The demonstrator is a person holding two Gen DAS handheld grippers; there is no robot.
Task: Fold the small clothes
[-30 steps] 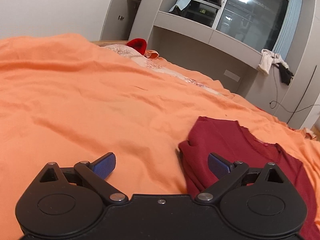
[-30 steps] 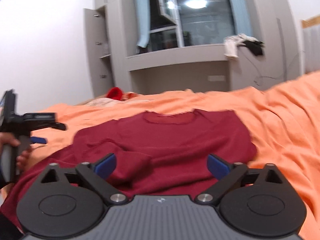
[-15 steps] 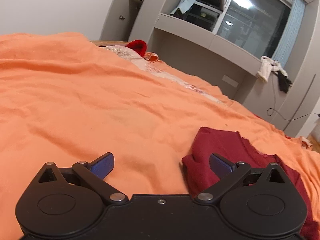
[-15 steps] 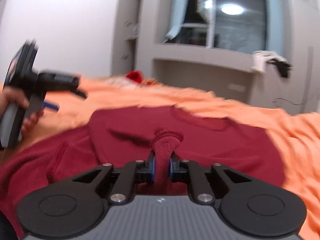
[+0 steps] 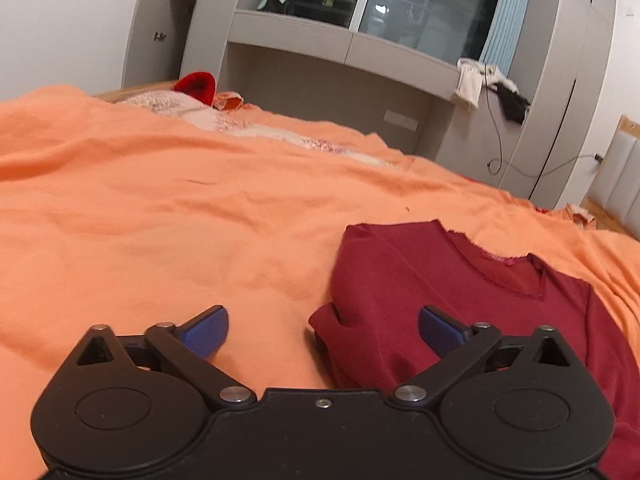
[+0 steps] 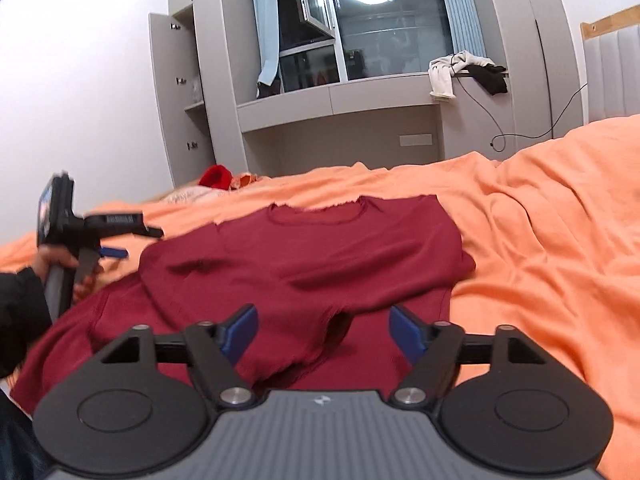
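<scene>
A dark red sweater (image 6: 320, 248) lies flat on the orange bed cover (image 6: 540, 240), neckline away from me. My right gripper (image 6: 324, 320) hovers low over its near part, jaws opening. A sleeve cuff (image 6: 296, 360) lies loose under them, and the pads do not touch it. My left gripper (image 5: 322, 320) is at the sweater's left side (image 5: 420, 272), jaws closing but still wide. The folded edge (image 5: 324, 320) lies between the pads, unpressed. In the right wrist view a hand holds the left gripper (image 6: 116, 242) at the far left.
A bright red knitted item (image 5: 196, 84) and a pale patterned cloth (image 5: 168, 102) lie at the bed's far end. Behind stands a grey wall unit with clothes (image 5: 468, 80) and a cable draped on its ledge. A padded headboard (image 6: 612, 76) is at the right.
Half a second ago my right gripper was shut on the sleeve cuff; it has let go and the cuff has dropped onto the sweater. My left gripper has swung toward the sweater.
</scene>
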